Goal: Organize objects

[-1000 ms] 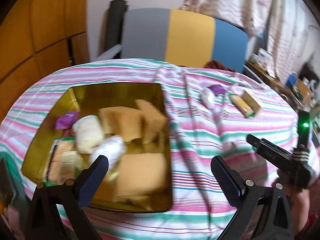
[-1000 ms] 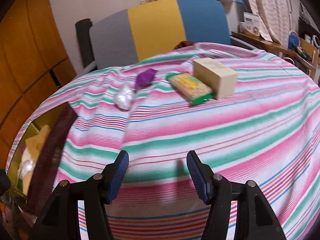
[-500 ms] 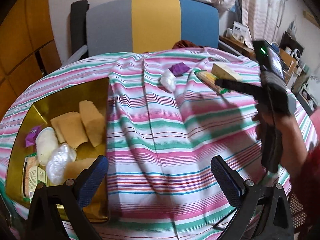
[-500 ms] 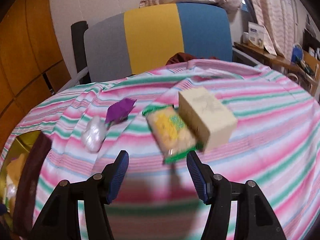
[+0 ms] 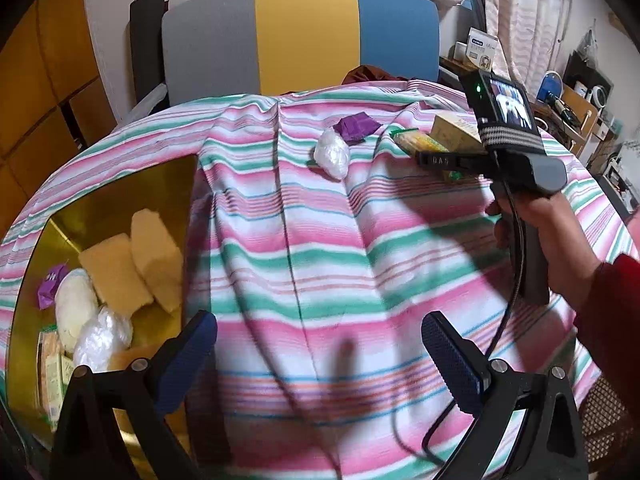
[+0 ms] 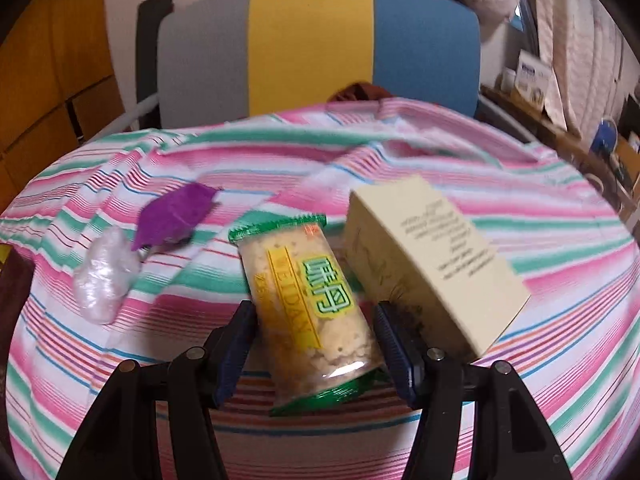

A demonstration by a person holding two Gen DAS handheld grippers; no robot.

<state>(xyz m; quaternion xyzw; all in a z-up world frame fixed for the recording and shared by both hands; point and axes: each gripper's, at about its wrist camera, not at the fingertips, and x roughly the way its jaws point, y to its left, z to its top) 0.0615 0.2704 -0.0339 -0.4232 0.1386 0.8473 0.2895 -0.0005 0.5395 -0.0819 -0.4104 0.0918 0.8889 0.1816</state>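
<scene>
A green-and-yellow snack packet (image 6: 308,300) lies on the striped tablecloth (image 6: 400,168). My right gripper (image 6: 312,340) is open and straddles the packet's near end, one pad on each side, with no visible squeeze. A cream box (image 6: 428,264) sits just to its right, a purple wrapper (image 6: 176,216) and a white crinkled packet (image 6: 104,276) to its left. In the left wrist view my left gripper (image 5: 320,360) hangs open and empty over bare cloth. At its left stands the gold tray (image 5: 120,192), holding yellow blocks (image 5: 136,264) and wrapped items. The right gripper (image 5: 424,156) reaches the snack packet (image 5: 416,142) there.
A chair with a grey, yellow and blue back (image 5: 304,36) stands behind the table. A person's hand (image 5: 540,232) in a red sleeve holds the right gripper, with a black cable (image 5: 516,272) trailing down. A cluttered shelf (image 5: 576,100) is at the far right.
The right gripper moved forward over the cloth until the snack packet came between its fingers. The left gripper swung right, away from above the tray. Both stayed open.
</scene>
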